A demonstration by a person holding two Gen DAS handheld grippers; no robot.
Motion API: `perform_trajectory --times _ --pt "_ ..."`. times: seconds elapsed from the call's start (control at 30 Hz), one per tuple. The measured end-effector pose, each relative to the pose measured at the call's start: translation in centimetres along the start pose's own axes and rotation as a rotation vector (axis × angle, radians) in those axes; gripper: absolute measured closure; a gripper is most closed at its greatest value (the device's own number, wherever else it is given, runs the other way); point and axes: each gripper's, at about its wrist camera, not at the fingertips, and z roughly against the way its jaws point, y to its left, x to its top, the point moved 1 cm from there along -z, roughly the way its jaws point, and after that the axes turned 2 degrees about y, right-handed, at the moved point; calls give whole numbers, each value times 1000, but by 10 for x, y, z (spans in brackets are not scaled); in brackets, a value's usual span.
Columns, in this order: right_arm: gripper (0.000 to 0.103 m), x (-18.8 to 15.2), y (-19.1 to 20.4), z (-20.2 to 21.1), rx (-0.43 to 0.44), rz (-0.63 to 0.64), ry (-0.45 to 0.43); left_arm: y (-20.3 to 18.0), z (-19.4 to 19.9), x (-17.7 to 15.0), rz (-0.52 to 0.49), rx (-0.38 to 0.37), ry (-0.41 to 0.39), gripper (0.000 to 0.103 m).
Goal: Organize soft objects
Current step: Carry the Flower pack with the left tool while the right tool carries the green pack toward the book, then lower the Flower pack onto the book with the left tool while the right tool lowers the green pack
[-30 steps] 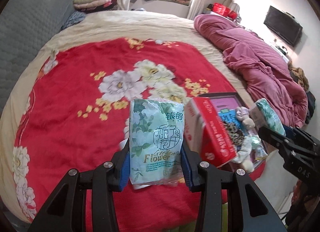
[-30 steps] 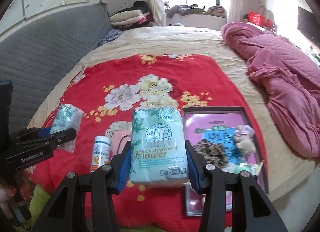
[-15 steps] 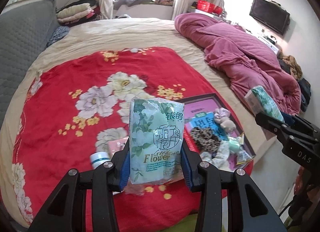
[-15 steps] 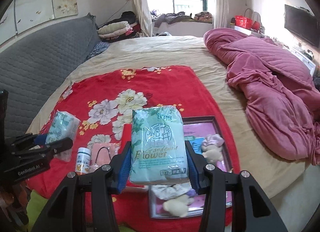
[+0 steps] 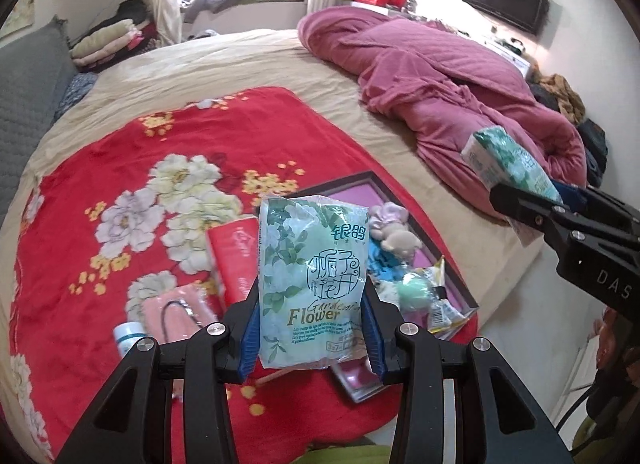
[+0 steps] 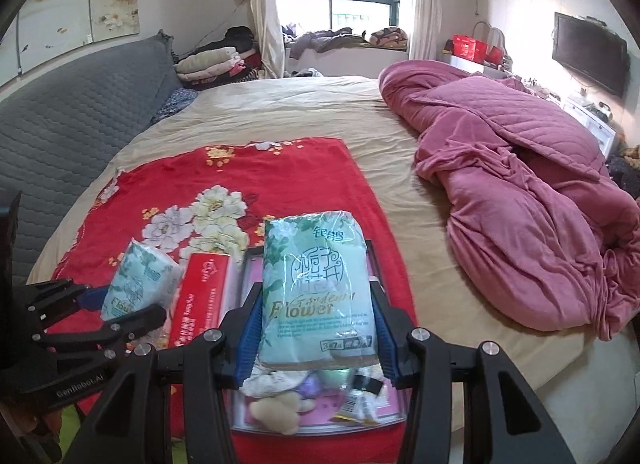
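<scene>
Two tissue packs, pale green floral wrap, "Flower" print, each clamped upright over the bed.

Left pack (image 5: 312, 284): long axis vertical, top pointing far, pinched between the left gripper (image 5: 312, 330) pads. Right pack (image 6: 318, 296): same stance, pinched by the right gripper (image 6: 318, 338). Below: dark-rimmed tray (image 5: 460, 284) of soft toys, red box (image 5: 232, 264), red floral blanket (image 5: 120, 168).
</scene>
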Motion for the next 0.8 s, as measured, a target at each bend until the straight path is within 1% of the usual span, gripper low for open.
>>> perform_trajectory --times 0.17,0.23,0.53,0.8 --pt "54 -5 -19 -6 -7 -20 8 -20 -15 -1 -28 0 22 59" --pt "54 -7 -24 -10 -1 -28 9 -25 -20 -2 -41 16 23 59" --pt "54 -19 -43 -42 8 -50 56 -37 -49 -5 -42 25 56 59" --pt "54 -29 -57 -68 16 -63 98 -41 -82 -12 -37 50 97 59"
